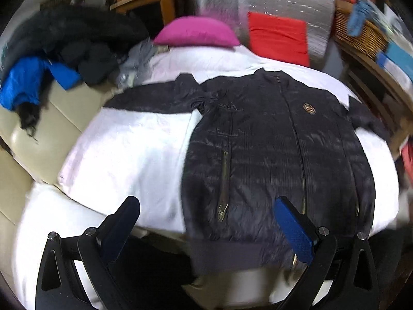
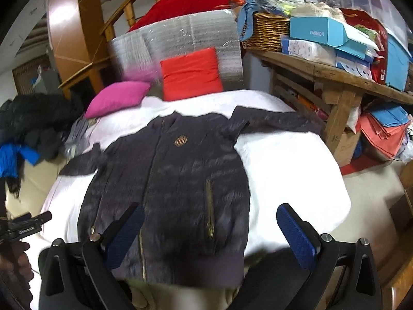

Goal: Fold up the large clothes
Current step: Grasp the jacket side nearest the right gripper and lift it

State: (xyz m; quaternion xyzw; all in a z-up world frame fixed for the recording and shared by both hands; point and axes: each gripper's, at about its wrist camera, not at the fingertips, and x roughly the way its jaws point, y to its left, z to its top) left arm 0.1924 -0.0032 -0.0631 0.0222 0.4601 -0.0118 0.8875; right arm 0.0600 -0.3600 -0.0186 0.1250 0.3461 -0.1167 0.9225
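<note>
A dark quilted jacket [image 1: 271, 144] lies flat, front up and zipped, on a white sheet [image 1: 129, 139], sleeves spread out to both sides. It also shows in the right wrist view [image 2: 180, 180] on the same sheet [image 2: 289, 170]. My left gripper [image 1: 206, 206] is open and empty, hovering above the jacket's hem at its left part. My right gripper [image 2: 210, 213] is open and empty above the hem's right part. The left gripper's tool and the hand holding it [image 2: 20, 228] show at the right wrist view's left edge.
A magenta pillow [image 1: 196, 32] and a red cushion [image 1: 278, 36] lie at the sheet's far end. A pile of dark and blue coats [image 1: 51, 59] sits at the left. A cluttered wooden table [image 2: 335, 72] with a wicker basket [image 2: 265, 32] stands at the right.
</note>
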